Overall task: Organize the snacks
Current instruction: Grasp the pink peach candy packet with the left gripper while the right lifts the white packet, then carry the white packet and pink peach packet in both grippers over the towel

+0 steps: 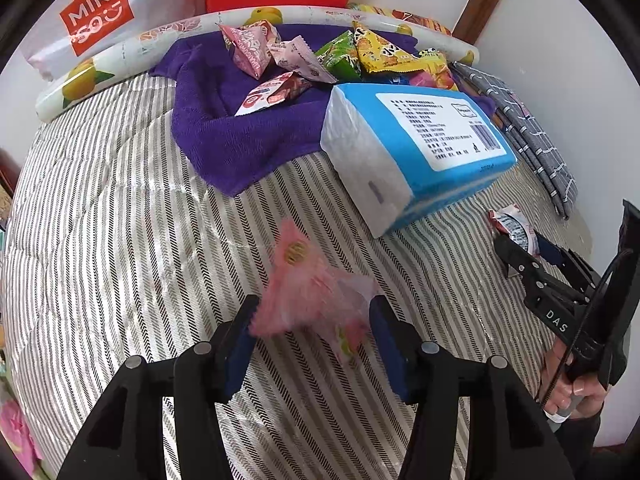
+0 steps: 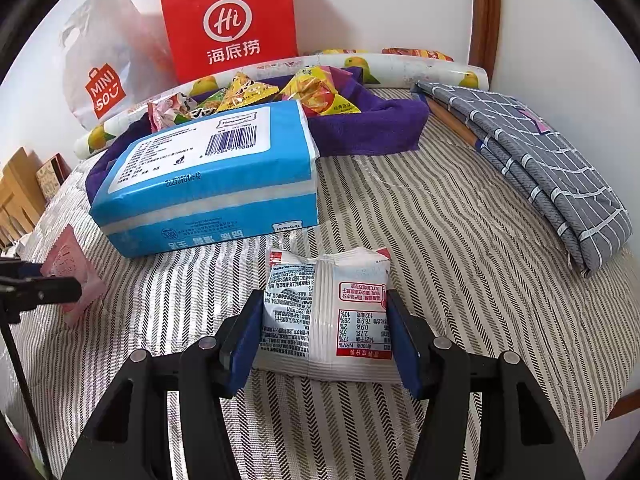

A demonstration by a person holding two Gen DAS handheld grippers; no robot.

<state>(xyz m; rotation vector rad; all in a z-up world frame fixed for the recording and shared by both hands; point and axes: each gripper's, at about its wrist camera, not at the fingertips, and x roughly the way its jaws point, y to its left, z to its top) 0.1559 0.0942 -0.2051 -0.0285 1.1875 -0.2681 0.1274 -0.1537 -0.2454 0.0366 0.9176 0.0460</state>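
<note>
The left gripper pinched a blurred pink crinkly wrapper; the right gripper clamped a white printed snack packet — both likely bound for the purple towel's pile.

Fluffy purple towel, glossy tissue pack, seemingly plastic-wrapped.

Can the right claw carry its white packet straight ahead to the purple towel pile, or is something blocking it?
Probably not straight ahead. The right claw grips the white snack packet, and the blue tissue pack lies between it and the purple towel. Lifting over, or swinging right across the bare striped bedspread, looks free.
</note>
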